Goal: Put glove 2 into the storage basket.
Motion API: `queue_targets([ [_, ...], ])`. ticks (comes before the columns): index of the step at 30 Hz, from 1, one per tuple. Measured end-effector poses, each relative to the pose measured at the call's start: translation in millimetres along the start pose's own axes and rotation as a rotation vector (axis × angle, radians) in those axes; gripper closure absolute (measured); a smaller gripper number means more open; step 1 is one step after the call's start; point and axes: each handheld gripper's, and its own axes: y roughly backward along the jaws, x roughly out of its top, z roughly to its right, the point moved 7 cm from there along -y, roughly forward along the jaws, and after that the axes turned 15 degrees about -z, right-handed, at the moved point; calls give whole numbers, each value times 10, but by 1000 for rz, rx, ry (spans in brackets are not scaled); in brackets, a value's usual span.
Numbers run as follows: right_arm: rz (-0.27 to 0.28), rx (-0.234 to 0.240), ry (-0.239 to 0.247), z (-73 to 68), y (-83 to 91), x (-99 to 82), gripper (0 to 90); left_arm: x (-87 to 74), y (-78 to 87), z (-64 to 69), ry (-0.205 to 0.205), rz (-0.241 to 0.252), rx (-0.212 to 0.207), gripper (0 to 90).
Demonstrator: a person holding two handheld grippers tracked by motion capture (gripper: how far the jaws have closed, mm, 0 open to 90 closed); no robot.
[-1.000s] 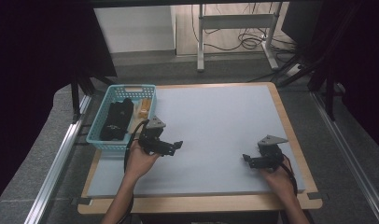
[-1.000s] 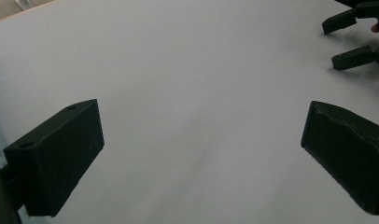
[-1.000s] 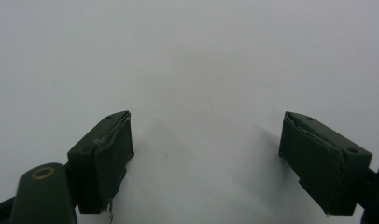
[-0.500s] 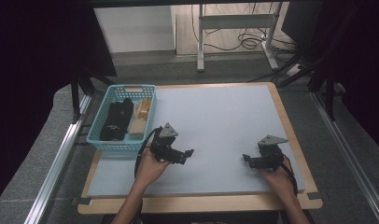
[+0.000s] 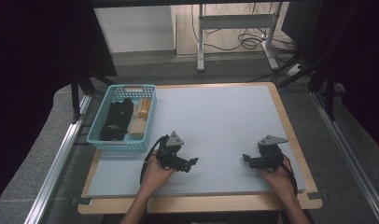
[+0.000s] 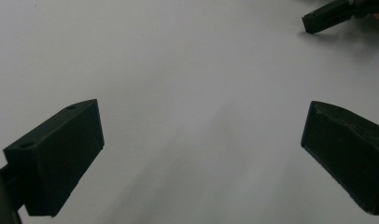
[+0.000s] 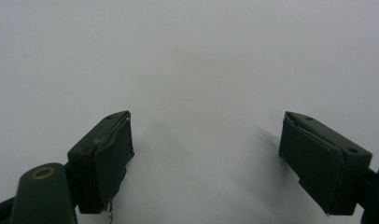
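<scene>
Pale grey mat [image 5: 225, 121] covers the wooden table, teal basket [image 5: 120, 144] at its left edge holding a black bundle [image 5: 116, 120] and a tan block [image 5: 142, 112]. High view: left gripper [image 5: 193, 162] and right gripper [image 5: 246, 158] low over the mat near the front, well apart, pointing toward each other. Left gripper view: jaws spread wide, nothing between, right gripper's tip [image 6: 325, 16] at top right. Right gripper view: jaws spread wide over bare mat [image 7: 201, 56].
</scene>
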Motion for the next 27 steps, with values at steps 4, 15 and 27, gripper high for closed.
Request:
queue_targets([
  [4, 0, 0, 1, 0, 0, 0, 171, -69, -67, 2, -1, -14, 7, 0],
  [15, 0, 0, 1, 0, 0, 1, 171, -271, -287, -9, -16, -120, 58, 0],
  [27, 0, 0, 1, -2, 0, -4, 171, -296, -326, -19, -2, -141, 52, 0],
])
